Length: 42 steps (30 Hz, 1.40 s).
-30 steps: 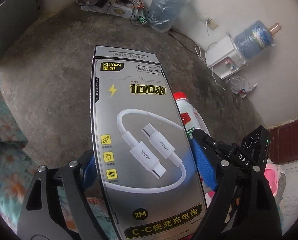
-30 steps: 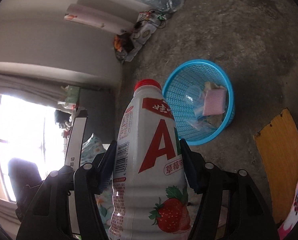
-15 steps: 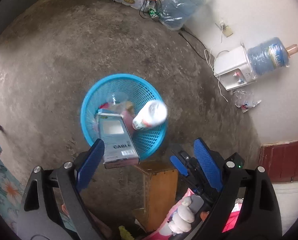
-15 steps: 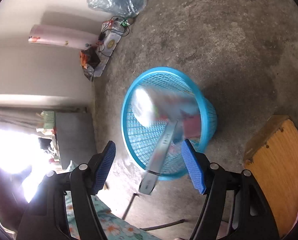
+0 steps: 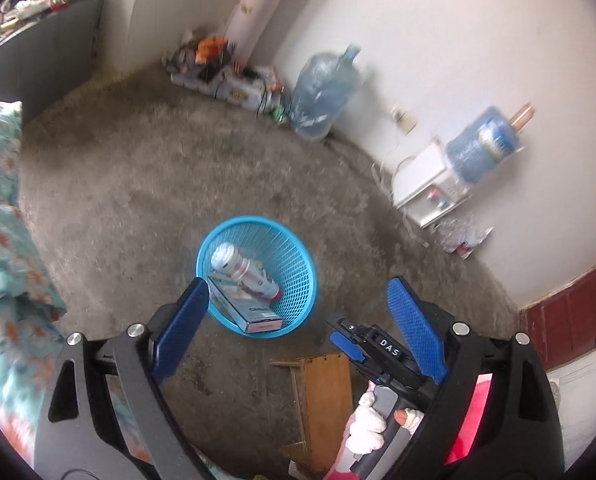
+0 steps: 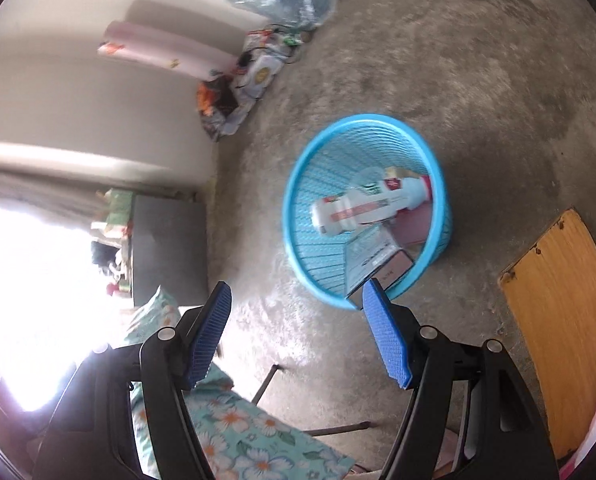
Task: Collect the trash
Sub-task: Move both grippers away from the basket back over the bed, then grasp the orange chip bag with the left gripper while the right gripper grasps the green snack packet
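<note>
A blue mesh basket (image 5: pixel 301 264) (image 6: pixel 298 184) stands on the concrete floor below both grippers. Inside it lie a white strawberry-drink bottle (image 5: pixel 242 270) (image 6: pixel 369 208) on its side and a grey cable box (image 5: pixel 246 308) (image 6: pixel 373 256) leaning against the near wall. My left gripper (image 5: pixel 298 284) hangs above the basket, open, with nothing between its blue pads (image 5: pixel 182 324). My right gripper (image 6: pixel 298 288) is open and empty too, above the floor just left of the basket. In the left wrist view the right gripper (image 5: pixel 361 344) shows at lower right, held by a gloved hand (image 5: pixel 367 420).
A wooden stool (image 5: pixel 325 400) (image 6: pixel 557 320) stands next to the basket. Floral bedding (image 5: pixel 2 220) (image 6: pixel 238 432) lies on the near side. By the far wall are a large water jug (image 5: pixel 325 92), a white water dispenser (image 5: pixel 429 188) and a pile of clutter (image 5: pixel 218 68).
A second ago my left gripper held the cable box and my right held the bottle. Both let go; the two things dropped into the basket. The left gripper has risen and tilted up.
</note>
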### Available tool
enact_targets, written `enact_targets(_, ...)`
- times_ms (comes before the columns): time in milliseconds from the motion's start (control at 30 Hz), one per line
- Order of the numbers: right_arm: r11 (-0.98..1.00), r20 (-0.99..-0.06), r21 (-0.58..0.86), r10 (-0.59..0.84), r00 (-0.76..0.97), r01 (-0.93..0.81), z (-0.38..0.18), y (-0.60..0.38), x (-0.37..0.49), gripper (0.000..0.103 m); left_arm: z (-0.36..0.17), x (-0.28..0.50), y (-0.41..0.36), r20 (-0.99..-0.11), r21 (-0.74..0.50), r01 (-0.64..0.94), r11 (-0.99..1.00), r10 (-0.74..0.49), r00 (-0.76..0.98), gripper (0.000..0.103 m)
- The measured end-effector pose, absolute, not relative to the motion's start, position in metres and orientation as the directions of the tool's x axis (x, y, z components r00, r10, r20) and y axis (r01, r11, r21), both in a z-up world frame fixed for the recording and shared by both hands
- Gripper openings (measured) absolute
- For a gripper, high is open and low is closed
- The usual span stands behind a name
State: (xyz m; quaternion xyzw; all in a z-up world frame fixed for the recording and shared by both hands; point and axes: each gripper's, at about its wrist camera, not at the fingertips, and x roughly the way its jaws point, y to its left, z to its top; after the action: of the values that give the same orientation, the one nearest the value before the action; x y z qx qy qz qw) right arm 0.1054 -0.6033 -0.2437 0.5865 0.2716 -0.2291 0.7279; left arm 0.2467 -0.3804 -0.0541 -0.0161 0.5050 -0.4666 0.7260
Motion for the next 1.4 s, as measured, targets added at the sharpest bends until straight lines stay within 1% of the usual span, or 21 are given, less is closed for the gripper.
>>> enact_targets(100,0.320,-0.662,0.705,-0.023,0.749,0.633,-0.211,-0.579,0.116,0.067,-0.030,0.235,-0.345,-0.682,-0.494,0.671,0.552,-0.725,0.094,0.087)
enact_targets(200,0.478,-0.655,0.647,-0.049,0.754,0.594,-0.170,-0.550,0.131,0.067,-0.008,0.220,-0.307,-0.655,-0.476,0.681,0.557,-0.741,0.149,0.087)
enact_targets(367,0.719,-0.605,0.499,-0.110,0.788,0.484,-0.103,-0.491,0.149,0.081,0.022,0.198,-0.234,-0.621,-0.410,0.688,0.599,-0.736,0.270,0.088)
enact_targets(400,0.745,-0.596,0.480,-0.110,0.795,0.463,-0.094,-0.482,0.152,0.084,0.027,0.194,-0.215,-0.611,-0.399,0.675,0.621,-0.729,0.310,0.088)
enact_targets(467,0.795,-0.581,0.441,-0.102,0.808,0.417,-0.079,-0.459,0.157,0.086,0.035,0.188,-0.180,-0.590,-0.389,0.639,0.663,-0.712,0.380,0.090)
enact_targets(533,0.835,-0.565,0.406,-0.090,0.820,0.371,-0.065,-0.437,0.163,0.089,0.041,0.182,-0.146,-0.575,-0.393,0.589,0.706,-0.688,0.443,0.090)
enact_targets(667,0.903,-0.540,0.346,-0.029,0.841,0.253,-0.046,-0.392,0.172,0.091,0.050,0.169,-0.083,-0.541,-0.404,0.501,0.766,-0.641,0.544,0.090)
enact_targets(833,0.910,-0.534,0.404,0.150,0.832,0.096,-0.039,-0.354,0.180,0.091,0.062,0.148,0.006,-0.498,-0.415,0.405,0.815,-0.575,0.649,0.090)
enact_targets(933,0.882,-0.518,0.471,0.275,0.810,0.002,-0.037,-0.333,0.186,0.091,0.065,0.133,0.062,-0.486,-0.427,0.306,0.851,-0.501,0.716,0.090)
enact_targets(1067,0.829,-0.511,0.550,0.425,0.747,-0.096,-0.043,-0.297,0.200,0.091,0.058,0.113,0.124,-0.495,-0.421,0.169,0.891,-0.382,0.780,0.090)
enact_targets(1133,0.807,-0.519,0.577,0.483,0.705,-0.128,-0.046,-0.274,0.207,0.091,0.050,0.108,0.146,-0.503,-0.438,0.119,0.891,-0.352,0.790,0.090)
enact_targets(1267,0.740,-0.523,0.654,0.592,0.613,-0.157,-0.062,-0.240,0.222,0.091,0.027,0.109,0.174,-0.533,-0.485,0.047,0.873,-0.338,0.776,0.090)
enact_targets(1333,0.704,-0.528,0.694,0.638,0.561,-0.148,-0.074,-0.223,0.227,0.091,0.012,0.114,0.181,-0.555,-0.520,0.026,0.853,-0.361,0.749,0.090)
enact_targets(1400,0.673,-0.534,0.728,0.676,0.508,-0.131,-0.087,-0.206,0.234,0.090,-0.006,0.118,0.184,-0.564,-0.577,0.008,0.817,-0.405,0.719,0.085)
